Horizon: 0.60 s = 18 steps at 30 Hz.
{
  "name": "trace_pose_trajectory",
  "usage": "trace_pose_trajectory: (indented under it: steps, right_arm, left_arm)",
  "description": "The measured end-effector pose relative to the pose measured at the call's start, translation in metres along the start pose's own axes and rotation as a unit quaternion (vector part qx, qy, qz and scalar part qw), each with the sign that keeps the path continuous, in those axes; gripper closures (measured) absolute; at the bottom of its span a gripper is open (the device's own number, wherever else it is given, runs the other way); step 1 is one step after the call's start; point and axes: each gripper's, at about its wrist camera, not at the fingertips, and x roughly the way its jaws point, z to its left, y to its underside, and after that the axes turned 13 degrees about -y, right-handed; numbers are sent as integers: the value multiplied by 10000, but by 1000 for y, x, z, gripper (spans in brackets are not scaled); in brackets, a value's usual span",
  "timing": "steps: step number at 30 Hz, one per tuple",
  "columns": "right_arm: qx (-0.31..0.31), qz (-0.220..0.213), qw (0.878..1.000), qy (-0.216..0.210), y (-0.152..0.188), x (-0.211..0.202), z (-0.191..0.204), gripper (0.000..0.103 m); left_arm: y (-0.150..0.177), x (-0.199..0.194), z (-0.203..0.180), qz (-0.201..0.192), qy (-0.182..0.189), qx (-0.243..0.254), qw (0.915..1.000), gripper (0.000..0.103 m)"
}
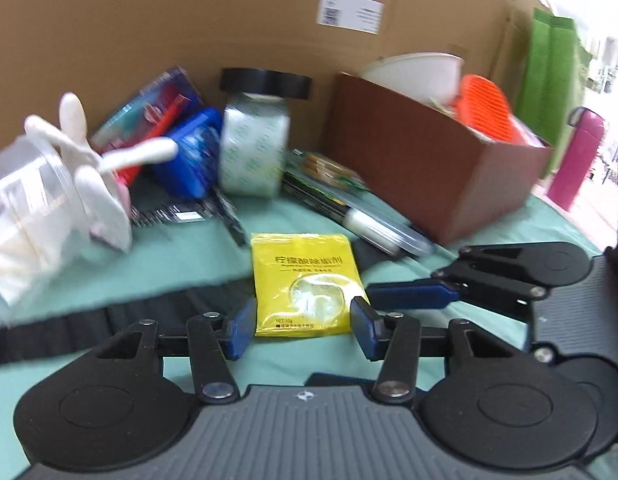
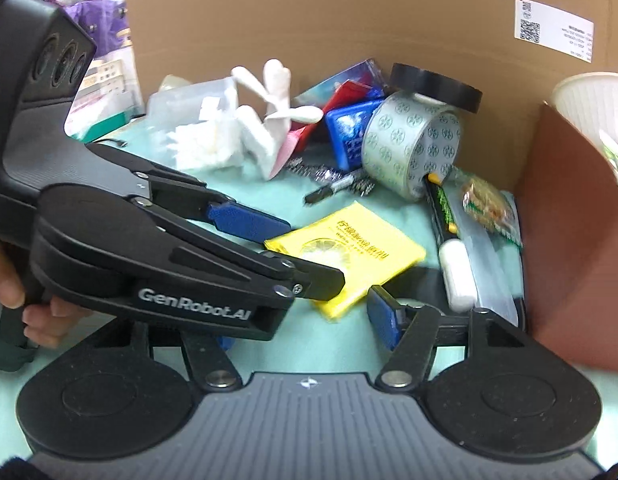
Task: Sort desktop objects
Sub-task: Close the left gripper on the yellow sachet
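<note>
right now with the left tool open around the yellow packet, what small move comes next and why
Probably close the left tool on the yellow packet: its blue fingers sit open on either side of the packet's near edge, not yet pinching it, and the brown box stands nearby.

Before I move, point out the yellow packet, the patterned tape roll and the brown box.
yellow packet [image 1: 303,280]: left wrist view, middle of its printed face.
tape roll [image 2: 405,148]: right wrist view, patterned outer band.
brown box [image 1: 409,168]: left wrist view, front wall.
</note>
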Motion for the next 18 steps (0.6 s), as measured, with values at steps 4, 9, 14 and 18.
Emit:
trace_pose_trajectory:
  steps: [4,9,14,18]
  right_arm:
    - [-33,-85,9999,107,12,-16,9,40]
    - [344,-212,9992,30,6,-16,-4,42]
    - [189,-153,9992,313,3,-11,-3,64]
    - [193,-173,9989,400,6,-15,-2,71]
  left_arm:
    - [0,0,-3,61,13,-278,9996,48]
    - [-9,8,-4,212,-7,-424,9989,46]
    - [-9,5,-6,245,-287,-501,9980,65]
    - [-5,-2,-5,222,-350,-713,9966,76]
